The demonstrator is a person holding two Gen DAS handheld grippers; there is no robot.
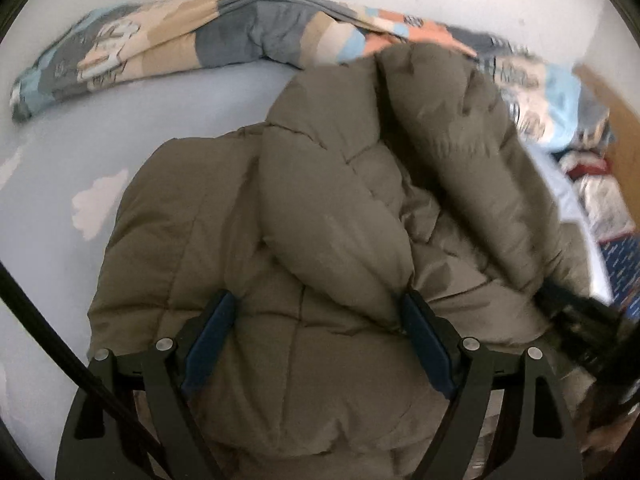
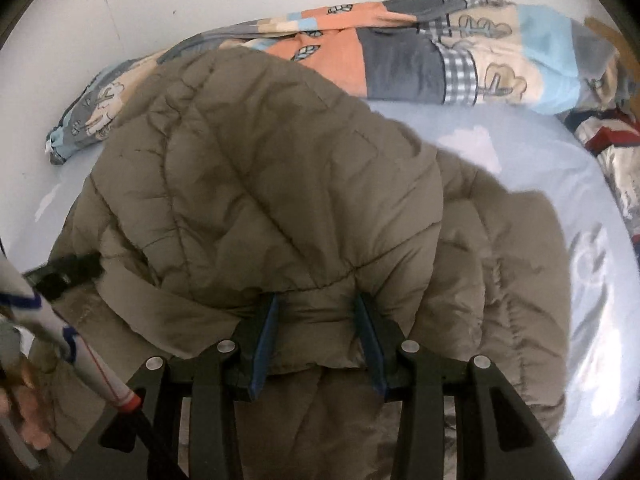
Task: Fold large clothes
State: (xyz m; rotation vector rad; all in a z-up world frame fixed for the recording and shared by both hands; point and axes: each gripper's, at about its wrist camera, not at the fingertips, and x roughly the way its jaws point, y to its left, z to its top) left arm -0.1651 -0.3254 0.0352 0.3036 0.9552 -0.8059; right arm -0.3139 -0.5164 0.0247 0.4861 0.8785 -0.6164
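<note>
An olive-brown puffer jacket lies bunched on a pale blue bed sheet. My left gripper has its blue-padded jaws wide apart, and the jacket's padding fills the gap between them. In the right wrist view the jacket is lifted in a thick fold. My right gripper is shut on that fold's lower edge, and the fabric bulges over the fingers. The other gripper shows at the left edge, against the jacket.
A rolled patchwork quilt lies along the white wall at the back, also in the right wrist view. More clothes lie at the right edge of the bed. A brown board stands at the right.
</note>
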